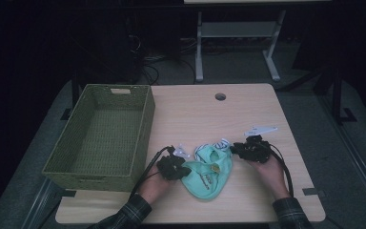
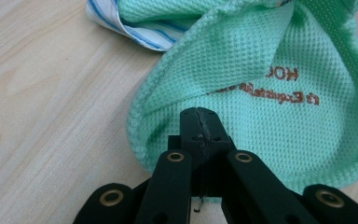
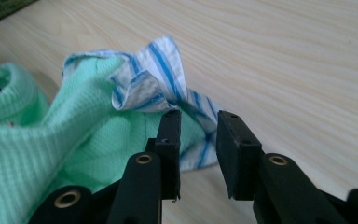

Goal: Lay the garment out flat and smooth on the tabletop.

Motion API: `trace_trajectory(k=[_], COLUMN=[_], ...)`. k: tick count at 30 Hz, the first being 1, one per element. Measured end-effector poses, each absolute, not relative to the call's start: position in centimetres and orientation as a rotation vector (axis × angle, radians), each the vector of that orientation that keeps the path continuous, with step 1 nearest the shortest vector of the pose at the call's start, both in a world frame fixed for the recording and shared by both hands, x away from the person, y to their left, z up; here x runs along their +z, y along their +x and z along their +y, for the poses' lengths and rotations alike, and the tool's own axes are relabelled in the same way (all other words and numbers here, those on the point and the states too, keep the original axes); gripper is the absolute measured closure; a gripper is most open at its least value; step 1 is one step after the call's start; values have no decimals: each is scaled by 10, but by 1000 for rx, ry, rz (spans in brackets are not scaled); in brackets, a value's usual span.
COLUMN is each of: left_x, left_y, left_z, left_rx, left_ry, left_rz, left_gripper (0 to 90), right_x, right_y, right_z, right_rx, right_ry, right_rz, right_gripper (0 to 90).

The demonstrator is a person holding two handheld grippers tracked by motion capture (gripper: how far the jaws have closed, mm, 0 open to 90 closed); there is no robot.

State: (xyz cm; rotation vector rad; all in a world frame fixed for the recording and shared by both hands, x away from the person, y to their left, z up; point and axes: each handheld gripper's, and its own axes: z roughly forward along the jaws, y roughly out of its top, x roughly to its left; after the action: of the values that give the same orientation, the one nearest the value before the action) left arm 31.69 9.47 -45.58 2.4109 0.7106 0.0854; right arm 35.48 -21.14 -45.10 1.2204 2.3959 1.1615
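A mint-green knit garment [image 1: 208, 172] with brown embroidered lettering and a blue-striped white lining [image 1: 221, 143] lies crumpled at the front middle of the table. My left gripper [image 1: 182, 168] is at the garment's left edge. In the left gripper view its jaws are pressed together at the tips [image 2: 200, 122] with folds of the green garment [image 2: 279, 116] running into them. My right gripper [image 1: 236, 149] is at the garment's right side. In the right gripper view [image 3: 198, 125] a gap stands between its jaws, and the striped lining [image 3: 158, 81] lies just beyond them, not pinched.
An empty green wicker basket [image 1: 145, 125] stands on the left half of the table, and its corner [image 3: 0, 6] shows in the right gripper view. A white tag [image 1: 261, 130] lies to the right of the garment. A cable hole [image 1: 220, 97] is near the far edge.
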Motion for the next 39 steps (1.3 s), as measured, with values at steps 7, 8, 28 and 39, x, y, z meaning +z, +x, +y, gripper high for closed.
trace_trajectory(k=[7, 8, 28, 39], left_x=[-455, -456, -456, -456], left_y=[317, 317, 317, 317], left_z=[94, 94, 94, 94], left_rx=[88, 88, 91, 94], left_ry=[2417, 2417, 2420, 2417], left_rz=[705, 705, 697, 697], left_gripper=[898, 898, 898, 899], right_x=[-456, -459, -459, -453], right_y=[364, 365, 362, 364], right_z=[-200, -199, -198, -224], right_rx=[1145, 1134, 1089, 1066], right_ry=[1191, 1186, 1141, 1199], right_rz=[2425, 2435, 2428, 2330], right_gripper=[704, 705, 892, 894])
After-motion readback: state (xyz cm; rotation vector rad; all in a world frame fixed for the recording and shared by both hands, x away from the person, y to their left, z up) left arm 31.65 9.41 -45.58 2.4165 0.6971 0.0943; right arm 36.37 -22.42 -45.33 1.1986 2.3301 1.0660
